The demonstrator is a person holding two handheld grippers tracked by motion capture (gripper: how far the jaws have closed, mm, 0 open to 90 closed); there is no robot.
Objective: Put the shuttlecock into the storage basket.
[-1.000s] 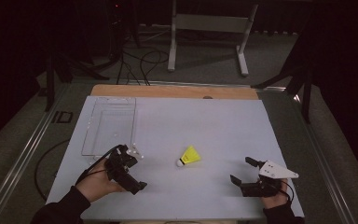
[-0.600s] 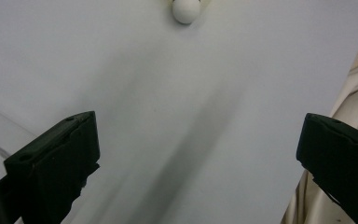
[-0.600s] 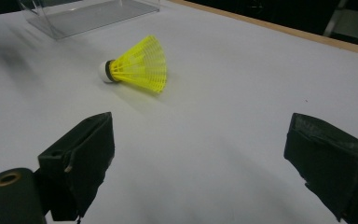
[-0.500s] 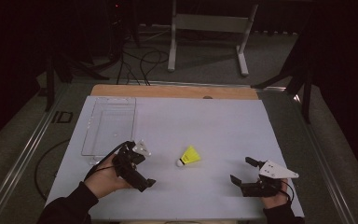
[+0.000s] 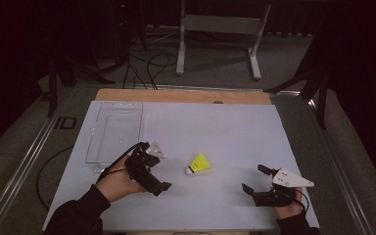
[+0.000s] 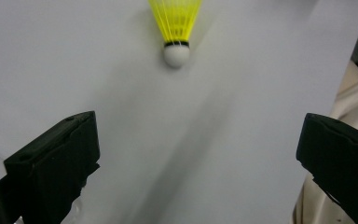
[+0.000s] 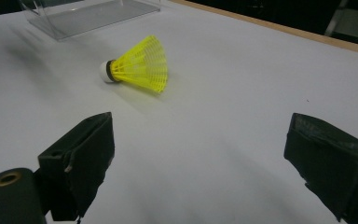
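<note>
Now the shuttlecock point(image 5: 199, 163) lies on its side on the white desk point(image 5: 215, 132), about midway between the two grippers and a little farther from the person than either. Its white cork tip points toward the left gripper point(image 5: 152, 172), and its yellow skirt fans out up and to the right in the high view.

That left gripper sits just left of the shuttlecock, near it but apart, with the person's left hand point(image 5: 116, 180) wrapped around its body. Its jaws stand wide. In the left gripper view point(image 6: 196, 158) the two black jaws frame bare desk at the picture's sides, and the shuttlecock point(image 6: 175, 25) lies ahead, beyond the jaw tips and not between them, cork end nearest the camera.

Over at the right, the right gripper point(image 5: 253, 180) rests low near the front edge of the desk, well apart from the shuttlecock, with its grey plate on top. Its jaws are also spread wide. In the right gripper view point(image 7: 200, 154) the shuttlecock point(image 7: 137, 65) lies ahead and to the left of the gap, cork end toward the left of the picture.

A clear tray point(image 5: 112, 132) lies flat on the left part of the desk, just behind the left gripper. A strip of bare wood shows along the desk's far edge.
</note>
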